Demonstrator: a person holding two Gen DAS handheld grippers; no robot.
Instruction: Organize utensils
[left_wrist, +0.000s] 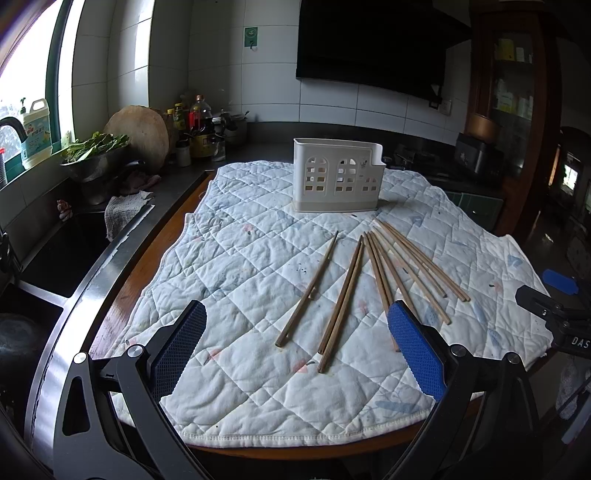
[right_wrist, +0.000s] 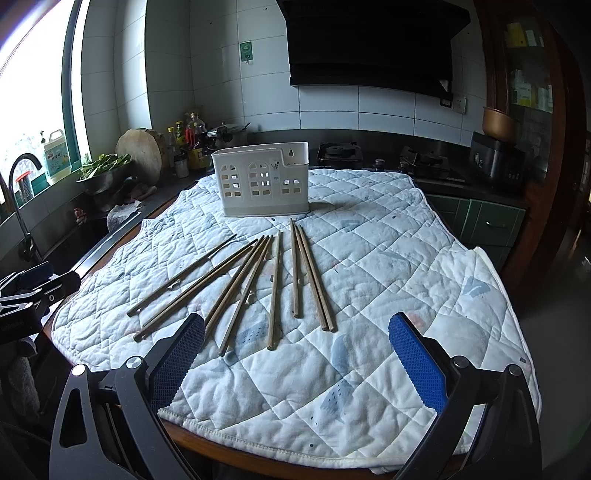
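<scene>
Several wooden chopsticks (left_wrist: 373, 275) lie fanned out on a white quilted cloth (left_wrist: 240, 266), also in the right wrist view (right_wrist: 255, 280). A white plastic utensil holder (left_wrist: 337, 180) stands upright behind them, seen too in the right wrist view (right_wrist: 261, 178). My left gripper (left_wrist: 295, 347) is open and empty, hovering at the near ends of the chopsticks. My right gripper (right_wrist: 295, 354) is open and empty, above the cloth (right_wrist: 388, 280) near its front edge. Each gripper shows at the edge of the other's view (left_wrist: 561, 314) (right_wrist: 33, 291).
A sink (left_wrist: 62, 251) with tap (right_wrist: 22, 195) lies left. A bowl of greens (left_wrist: 94, 155), a round board (left_wrist: 138, 129) and bottles (left_wrist: 199, 125) stand on the counter. A gas hob (right_wrist: 384, 157) and cooker (right_wrist: 496, 158) sit behind right. The wooden table edge (left_wrist: 295, 452) is near.
</scene>
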